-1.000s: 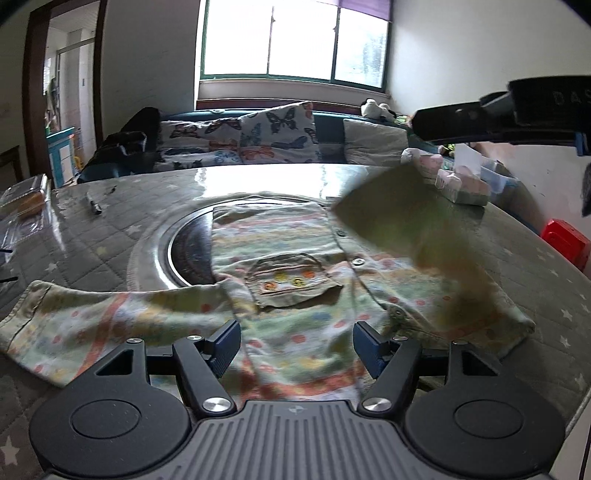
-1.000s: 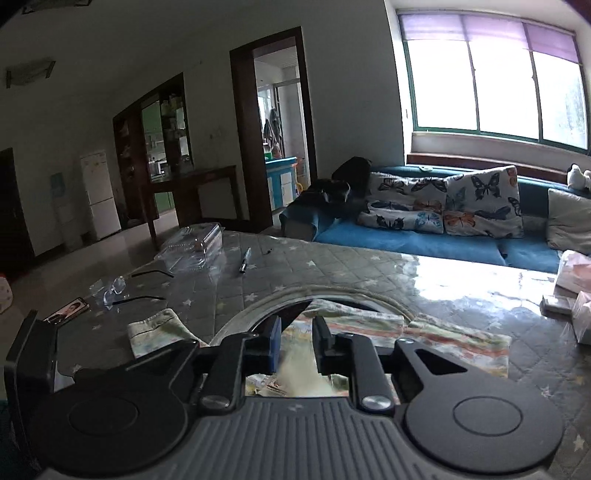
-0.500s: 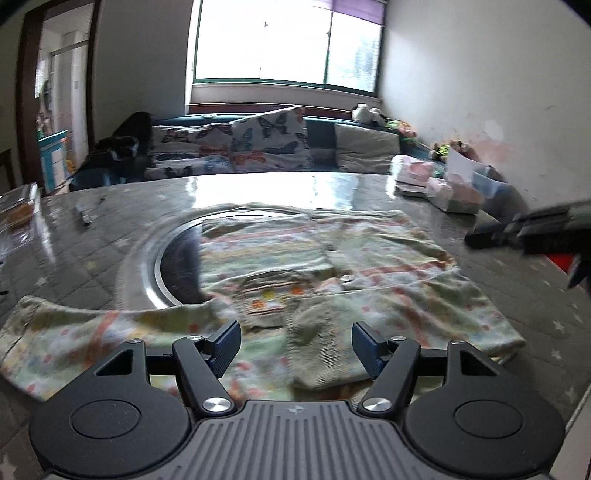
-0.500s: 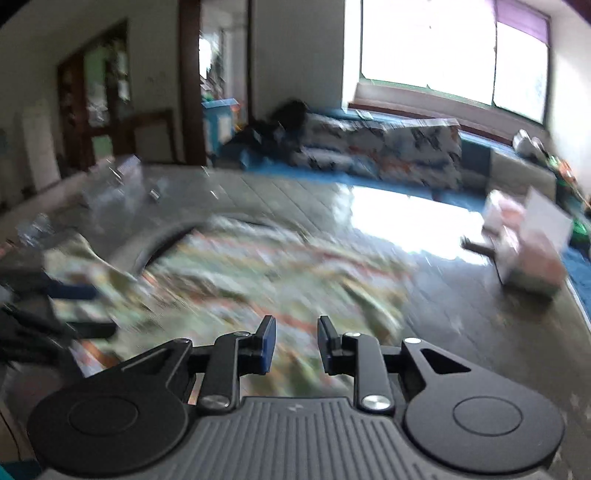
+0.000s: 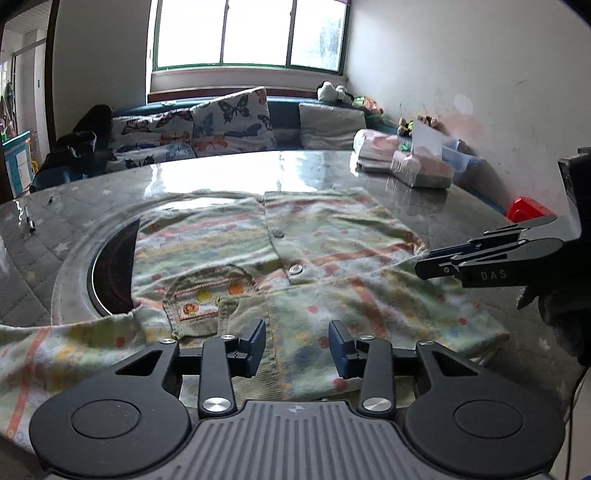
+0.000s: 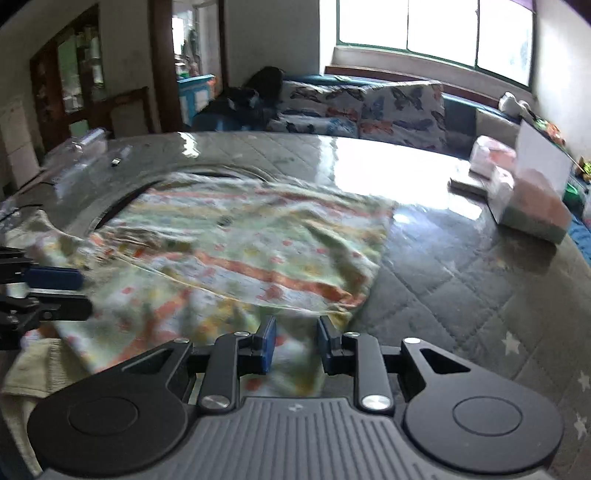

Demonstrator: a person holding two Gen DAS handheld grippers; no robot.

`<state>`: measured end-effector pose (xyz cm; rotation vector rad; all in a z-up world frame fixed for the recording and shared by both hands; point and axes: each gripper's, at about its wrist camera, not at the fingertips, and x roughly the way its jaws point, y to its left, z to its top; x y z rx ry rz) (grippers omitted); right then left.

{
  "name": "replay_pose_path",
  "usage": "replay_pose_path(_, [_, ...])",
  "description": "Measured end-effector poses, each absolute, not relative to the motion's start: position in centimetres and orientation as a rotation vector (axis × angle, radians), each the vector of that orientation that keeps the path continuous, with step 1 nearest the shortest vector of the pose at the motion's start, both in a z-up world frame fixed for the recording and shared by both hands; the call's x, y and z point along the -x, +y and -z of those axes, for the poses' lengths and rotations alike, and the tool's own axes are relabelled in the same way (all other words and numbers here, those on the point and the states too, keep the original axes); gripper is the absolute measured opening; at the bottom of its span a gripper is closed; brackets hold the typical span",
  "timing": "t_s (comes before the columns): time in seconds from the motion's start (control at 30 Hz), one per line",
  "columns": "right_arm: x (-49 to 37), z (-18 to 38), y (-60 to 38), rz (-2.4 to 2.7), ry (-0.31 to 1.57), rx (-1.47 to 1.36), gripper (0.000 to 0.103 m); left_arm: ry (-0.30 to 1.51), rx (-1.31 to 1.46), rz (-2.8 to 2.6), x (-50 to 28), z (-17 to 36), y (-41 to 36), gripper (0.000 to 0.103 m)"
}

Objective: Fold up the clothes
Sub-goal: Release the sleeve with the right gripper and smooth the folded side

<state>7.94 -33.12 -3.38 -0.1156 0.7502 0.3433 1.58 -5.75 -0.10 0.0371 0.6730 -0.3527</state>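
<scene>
Hovering both claws released, left claw and right claw, I fear snagging the shirt and undoing the sleeve fold.

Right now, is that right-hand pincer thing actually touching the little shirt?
Cannot tell. In the right wrist view, the right gripper has open jaws just above the blurred shirt; neither contact nor gap shows plainly.

A home living room: beyond the tongs, past the quilted counter, a blue sofa with butterfly cushions sits under a wide window; tissue packs lie to the right.
</scene>
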Motion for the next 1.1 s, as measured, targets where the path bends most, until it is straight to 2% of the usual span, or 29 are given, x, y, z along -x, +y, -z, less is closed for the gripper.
replay_pose_path(0.5, [-8.6,3.4,-31.9,-0.372,0.747,0.124,0.024,0.708,-0.01,0.323,-4.5,0.7,-5.2,0.035])
replay_pose_path(0.6, [-8.0,2.8,-31.8,-0.387,0.744,0.136,0.025,0.71,-0.008,0.319,-4.5,0.8,-5.1,0.035])
replay_pose_path(0.7, [-6.7,2.3,-31.3,-0.42,0.74,0.164,0.035,0.707,-0.003,0.317,-4.3,0.8,-5.0,0.035])
replay_pose_path(1.1, [-1.6,3.0,-30.8,-0.47,0.76,0.238,0.039,0.686,-0.028,0.313,-1.1,1.1,-4.3,0.036])
